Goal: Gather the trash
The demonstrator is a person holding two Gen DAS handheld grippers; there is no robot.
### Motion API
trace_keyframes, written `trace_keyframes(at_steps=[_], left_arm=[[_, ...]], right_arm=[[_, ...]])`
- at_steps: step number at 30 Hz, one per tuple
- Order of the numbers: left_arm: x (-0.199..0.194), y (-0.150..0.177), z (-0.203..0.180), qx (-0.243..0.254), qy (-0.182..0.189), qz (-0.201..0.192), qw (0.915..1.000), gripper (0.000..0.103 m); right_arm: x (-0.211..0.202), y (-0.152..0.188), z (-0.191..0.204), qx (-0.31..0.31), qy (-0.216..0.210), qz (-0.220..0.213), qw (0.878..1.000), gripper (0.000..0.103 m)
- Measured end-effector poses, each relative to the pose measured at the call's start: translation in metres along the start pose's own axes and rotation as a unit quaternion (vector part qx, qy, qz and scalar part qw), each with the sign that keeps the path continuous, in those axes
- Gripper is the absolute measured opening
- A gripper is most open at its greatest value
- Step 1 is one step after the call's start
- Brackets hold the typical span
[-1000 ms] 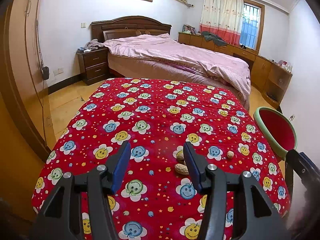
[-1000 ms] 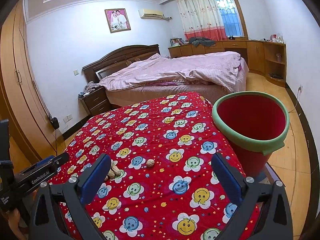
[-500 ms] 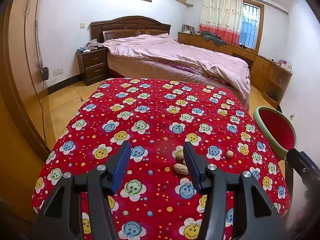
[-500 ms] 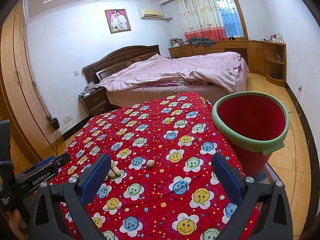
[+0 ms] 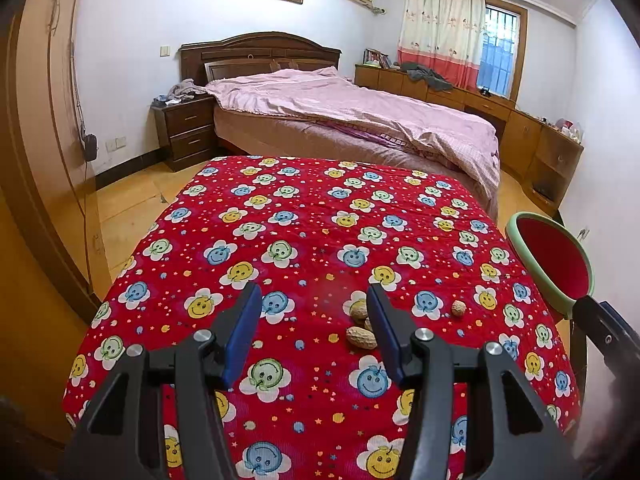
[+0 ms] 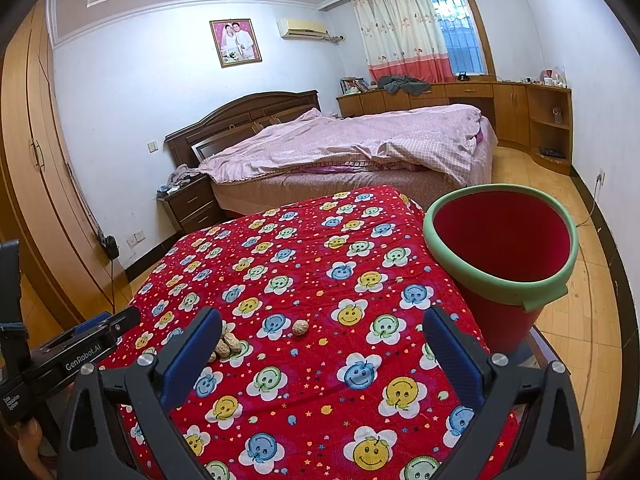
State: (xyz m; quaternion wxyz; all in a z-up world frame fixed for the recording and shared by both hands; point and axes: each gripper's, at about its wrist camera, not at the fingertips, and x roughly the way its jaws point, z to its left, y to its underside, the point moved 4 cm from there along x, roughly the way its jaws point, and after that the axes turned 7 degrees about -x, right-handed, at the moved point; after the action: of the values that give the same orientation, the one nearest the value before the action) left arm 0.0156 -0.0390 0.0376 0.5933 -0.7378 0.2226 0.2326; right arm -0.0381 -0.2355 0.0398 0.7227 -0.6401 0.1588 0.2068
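The left gripper hung over the near edge of the worktop, jaws partly apart and empty, aimed just left of the clustered peanuts, seemingly lining up a pick. The right gripper stood wide and empty, the lone walnut lying ahead between its jaws. The red bin waited at the worktop's right edge, within easy reach, under a smiley-flower red cloth, the pink-quilted bed beyond.

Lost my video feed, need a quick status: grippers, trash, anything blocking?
Left gripper open, empty; right gripper open, empty. Tan peanut shells and round walnut on red smiley-flower cloth. Red green-rimmed bin beside table, path unobstructed.
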Motion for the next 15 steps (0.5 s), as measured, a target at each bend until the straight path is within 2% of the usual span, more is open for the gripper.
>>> trace_keyframes(at_steps=[15], left_arm=[[-0.0006,-0.0001,-0.0004,0.001,0.0,0.0,1.0,0.055]], right_arm=[[-0.0005,-0.0004,-0.0004,0.0,0.0,-0.001,1.0,0.102]])
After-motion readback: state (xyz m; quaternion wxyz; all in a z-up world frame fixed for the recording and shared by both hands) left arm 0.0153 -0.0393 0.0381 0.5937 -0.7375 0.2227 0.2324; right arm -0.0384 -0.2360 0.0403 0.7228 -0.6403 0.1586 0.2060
